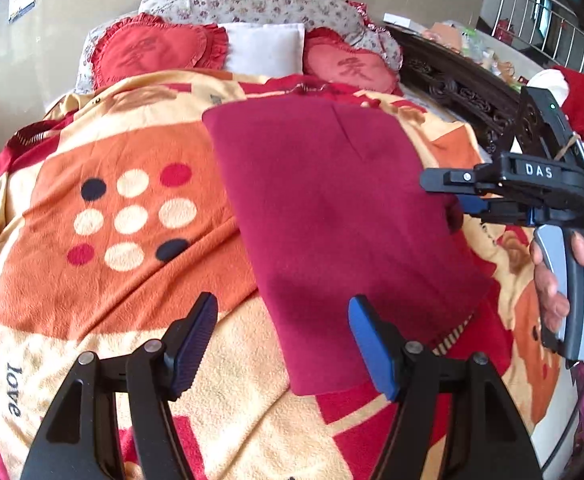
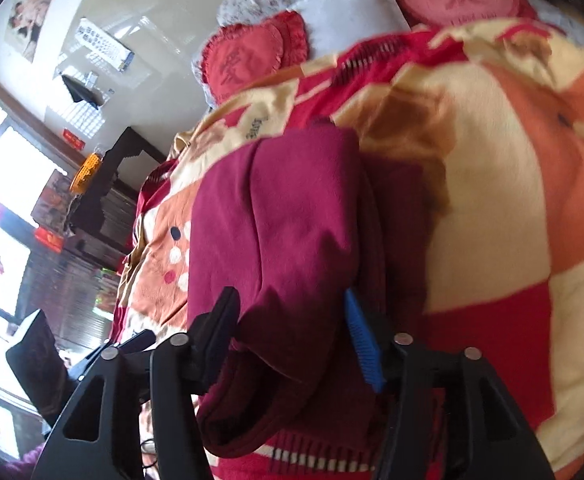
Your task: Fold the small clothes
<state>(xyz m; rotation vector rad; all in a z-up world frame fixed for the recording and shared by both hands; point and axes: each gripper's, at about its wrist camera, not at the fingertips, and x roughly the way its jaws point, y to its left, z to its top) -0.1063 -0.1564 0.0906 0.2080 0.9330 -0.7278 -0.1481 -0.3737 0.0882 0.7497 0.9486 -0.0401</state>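
A dark red garment (image 1: 332,216) lies folded flat on the patterned blanket (image 1: 124,216) of a bed. My left gripper (image 1: 284,340) is open and empty, just above the garment's near edge. My right gripper (image 1: 448,196) comes in from the right at the garment's right edge. In the right wrist view the garment (image 2: 292,216) has its near edge lifted and bunched between the open jaws of my right gripper (image 2: 292,340); whether the blue fingers (image 2: 362,344) press it I cannot tell.
Two red heart cushions (image 1: 152,50) and a white pillow (image 1: 266,48) lie at the head of the bed. A dark carved wooden frame (image 1: 464,92) runs along the right side. A dark cabinet (image 2: 104,196) stands beyond the bed's far edge.
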